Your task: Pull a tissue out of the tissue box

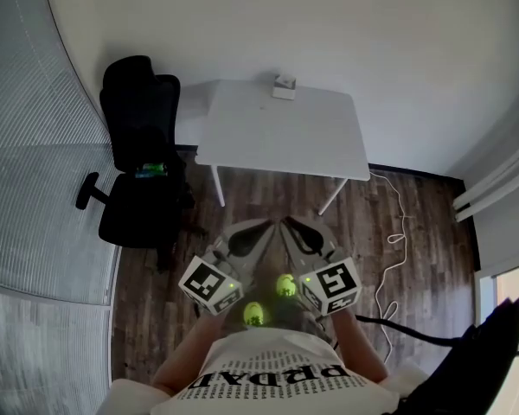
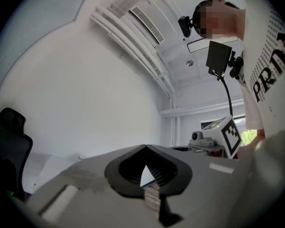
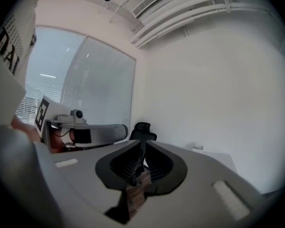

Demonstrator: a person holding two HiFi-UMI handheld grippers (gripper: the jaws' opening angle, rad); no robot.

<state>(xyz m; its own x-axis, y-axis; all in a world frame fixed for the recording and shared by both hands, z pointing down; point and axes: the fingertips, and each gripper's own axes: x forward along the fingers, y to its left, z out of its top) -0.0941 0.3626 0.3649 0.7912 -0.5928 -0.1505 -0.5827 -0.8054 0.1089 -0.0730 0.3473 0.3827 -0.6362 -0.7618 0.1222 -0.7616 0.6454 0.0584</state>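
One tissue box (image 1: 284,86): small, white, at far edge of white bench (image 1: 277,137). One black chair (image 1: 138,137). Two grippers: L gripper (image 1: 261,228), R gripper (image 1: 291,226), jaws tip-to-tip, empty.

Soft even daylight, fisheye vignette, blurry foregrnd

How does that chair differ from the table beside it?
The chair is black and padded; the table is white and flat. A small green thing lies on the chair; a small pale box sits at the table's far edge. Both stand on the wood floor by the white wall.
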